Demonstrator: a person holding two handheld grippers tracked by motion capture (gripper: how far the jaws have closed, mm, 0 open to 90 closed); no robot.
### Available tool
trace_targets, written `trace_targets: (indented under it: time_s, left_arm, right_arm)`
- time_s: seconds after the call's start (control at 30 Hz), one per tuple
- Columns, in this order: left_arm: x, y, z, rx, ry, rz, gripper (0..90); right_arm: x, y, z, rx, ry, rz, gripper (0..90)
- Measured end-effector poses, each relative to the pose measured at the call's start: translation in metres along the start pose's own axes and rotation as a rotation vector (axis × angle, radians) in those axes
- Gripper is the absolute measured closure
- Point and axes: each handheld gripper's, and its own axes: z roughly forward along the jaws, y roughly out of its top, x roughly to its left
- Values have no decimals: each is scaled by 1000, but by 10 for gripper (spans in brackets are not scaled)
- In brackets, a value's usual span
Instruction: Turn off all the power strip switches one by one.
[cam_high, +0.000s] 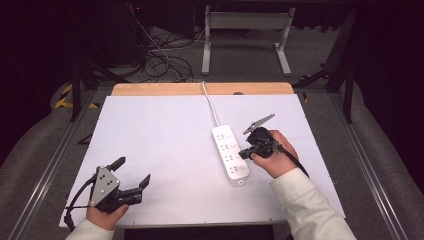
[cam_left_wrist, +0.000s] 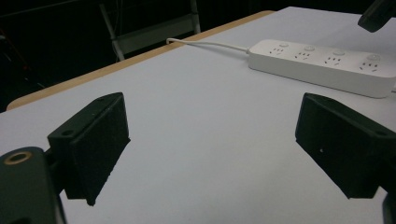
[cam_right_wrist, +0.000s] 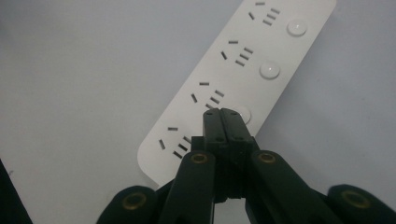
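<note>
- Power strip — centre of white table.
- Right gripper at its 3 o'clock, jaws together over a switch.
- Left gripper at 7 o'clock — jaws apart, empty.

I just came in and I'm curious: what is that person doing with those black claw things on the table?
A person holds a gripper in each hand over a white table. The right gripper, jaws shut together, points at a round button on the white power strip, at or just above it. The left gripper sits near the table's front left corner, jaws wide open, holding nothing. The strip's cord runs off the far edge.
</note>
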Motion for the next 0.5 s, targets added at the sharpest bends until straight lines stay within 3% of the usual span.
trace_targets:
  time_s: [0.5]
  left_arm:
    - [-1, 0, 0, 0, -3, -4, 105]
  right_arm:
    - [2, 1, 15, 147, 8, -10, 900]
